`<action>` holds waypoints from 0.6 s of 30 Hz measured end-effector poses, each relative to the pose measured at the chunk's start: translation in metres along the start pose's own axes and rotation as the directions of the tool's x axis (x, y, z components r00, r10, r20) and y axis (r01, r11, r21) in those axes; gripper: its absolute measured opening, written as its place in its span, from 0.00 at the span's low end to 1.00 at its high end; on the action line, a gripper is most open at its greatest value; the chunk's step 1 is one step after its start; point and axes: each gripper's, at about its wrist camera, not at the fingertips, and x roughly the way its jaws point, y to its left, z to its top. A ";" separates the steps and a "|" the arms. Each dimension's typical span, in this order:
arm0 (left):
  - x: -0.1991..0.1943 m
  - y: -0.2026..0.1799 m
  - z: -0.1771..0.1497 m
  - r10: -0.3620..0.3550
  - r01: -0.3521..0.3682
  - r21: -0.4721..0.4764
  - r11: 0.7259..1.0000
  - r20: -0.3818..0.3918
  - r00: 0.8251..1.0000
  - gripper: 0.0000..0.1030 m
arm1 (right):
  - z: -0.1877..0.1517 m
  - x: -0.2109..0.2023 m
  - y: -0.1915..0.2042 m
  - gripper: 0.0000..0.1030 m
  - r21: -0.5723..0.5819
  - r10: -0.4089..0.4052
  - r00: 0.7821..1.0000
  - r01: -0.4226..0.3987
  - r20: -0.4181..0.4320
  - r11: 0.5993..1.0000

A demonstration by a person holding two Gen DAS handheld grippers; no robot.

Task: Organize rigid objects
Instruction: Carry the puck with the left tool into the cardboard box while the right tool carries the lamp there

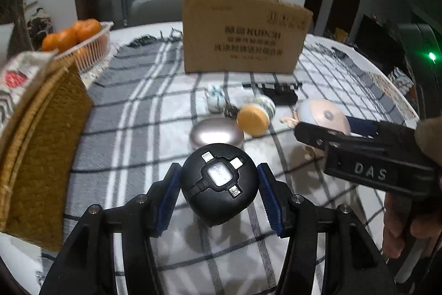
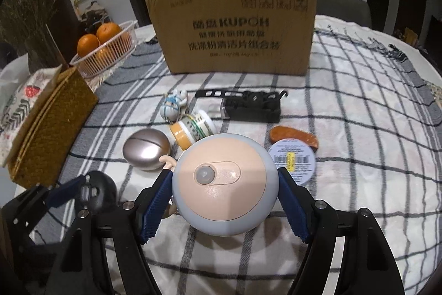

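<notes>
Item: left hand-held gripper (image 1: 219, 191), blue pads closed on a black round cable reel (image 1: 219, 184), carried clear of the desk (image 2: 359, 112). Item: right hand-held gripper (image 2: 225, 195), pads pressed to both sides of a round blue-and-peach sensor lamp (image 2: 224, 184), likewise held above the checked cloth. Key relation: the cardboard box (image 2: 234, 26) stands upright at the far side, straight ahead of both grippers and well apart from them, its printed wall facing the cameras; the right one looks the more squarely lined up with it, by judgement. Box contents: hidden, mouth not visible. Loose on the cloth between grippers and box: silver oval case (image 2: 146, 149), small figurine (image 2: 174, 104), yellow-capped jar (image 2: 193, 129) lying on its side, black multi-tool (image 2: 248, 105), orange-brown piece (image 2: 292, 137), labelled round tin (image 2: 294, 159). Left edge: plastic basket (image 2: 110, 54) holding oranges (image 2: 96, 38); woven basket (image 2: 52, 126) with a printed cloth bag in it.
</notes>
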 end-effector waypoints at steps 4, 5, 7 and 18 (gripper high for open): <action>-0.015 -0.001 0.011 0.008 -0.008 -0.010 1.000 0.037 0.999 0.53 | 0.003 -0.018 -0.001 0.73 0.007 -0.021 0.999 0.020 0.039 1.000; -0.018 -0.002 0.014 0.009 -0.009 -0.008 1.000 0.047 0.999 0.53 | 0.005 -0.023 -0.001 0.73 0.006 -0.025 0.998 0.025 0.050 1.000; -0.024 -0.003 0.021 0.013 -0.013 -0.007 1.000 0.061 0.998 0.53 | 0.008 -0.032 0.000 0.73 0.002 -0.038 0.997 0.038 0.072 0.999; -0.048 -0.009 0.066 0.016 -0.017 0.009 1.000 0.160 0.987 0.53 | 0.036 -0.071 -0.002 0.73 0.029 -0.061 0.983 0.057 0.172 0.998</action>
